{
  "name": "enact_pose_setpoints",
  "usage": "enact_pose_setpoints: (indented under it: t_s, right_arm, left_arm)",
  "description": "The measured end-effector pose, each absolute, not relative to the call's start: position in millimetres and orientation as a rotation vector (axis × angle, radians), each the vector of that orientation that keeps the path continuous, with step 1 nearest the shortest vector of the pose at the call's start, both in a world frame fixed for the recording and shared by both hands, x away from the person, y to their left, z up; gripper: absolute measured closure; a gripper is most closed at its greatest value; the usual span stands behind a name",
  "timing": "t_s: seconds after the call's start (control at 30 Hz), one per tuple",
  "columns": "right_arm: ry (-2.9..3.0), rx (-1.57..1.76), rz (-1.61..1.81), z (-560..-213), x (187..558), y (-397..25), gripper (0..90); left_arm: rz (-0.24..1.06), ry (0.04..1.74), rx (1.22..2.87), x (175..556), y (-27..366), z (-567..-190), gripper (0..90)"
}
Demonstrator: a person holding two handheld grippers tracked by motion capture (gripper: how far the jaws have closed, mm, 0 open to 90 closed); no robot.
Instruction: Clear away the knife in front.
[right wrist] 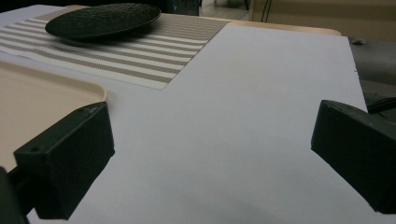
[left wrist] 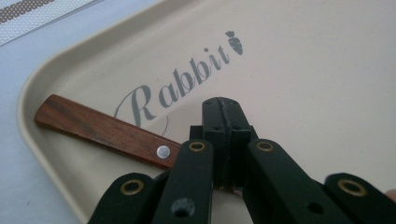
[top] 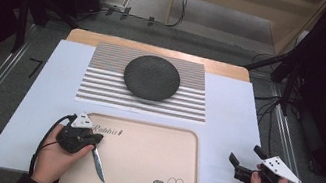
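- The knife with a brown wooden handle and steel blade (top: 98, 164) lies flat in the near-left part of the beige plastic tray printed with "Rabbit" and a bunny (top: 149, 160). In the high view its long axis runs diagonally: the blade tip points toward the near right, and the handle end lies up toward the far left, under the left claw.
- In the left gripper view the wooden handle (left wrist: 105, 130) stretches away to the left of the jaws, with 1 silver rivet showing close to them, and it rests on the tray floor near the rounded corner, just below the "Rabbit" lettering.
- The left claw (top: 87, 135) has its 2 black jaws pressed together. They sit over the knife where handle meets blade; whether they pinch it or only rest on it I cannot tell, as the linkage hides the contact.
- The right claw (top: 247, 157) is spread wide and holds nothing. It hovers over the white sheet covering the worktop (top: 232, 119), to the right of the tray and well apart from the knife.
- On the far side of the tray lies a brown-and-white striped placemat (top: 102, 81), and on it rests a round dark textured plate (top: 151, 77).
- Nothing lies between the knife and the plate except the far rim of the tray.
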State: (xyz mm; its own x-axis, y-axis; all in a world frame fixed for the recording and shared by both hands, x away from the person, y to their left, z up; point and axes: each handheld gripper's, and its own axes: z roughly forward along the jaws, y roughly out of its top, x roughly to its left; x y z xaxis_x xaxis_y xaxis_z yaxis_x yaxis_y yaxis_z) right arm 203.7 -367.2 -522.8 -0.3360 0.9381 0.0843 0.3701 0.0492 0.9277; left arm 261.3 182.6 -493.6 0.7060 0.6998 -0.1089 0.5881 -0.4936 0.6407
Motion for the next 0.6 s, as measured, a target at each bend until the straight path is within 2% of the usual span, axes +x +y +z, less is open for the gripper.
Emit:
enact_pose_setpoints:
  t_s: [0.6]
  right_arm:
    - [1.761,1.315,1.279,-523,204,-367,0.0]
  left_arm:
    - [0.242,1.013,2.236,261,205,-492,90.0]
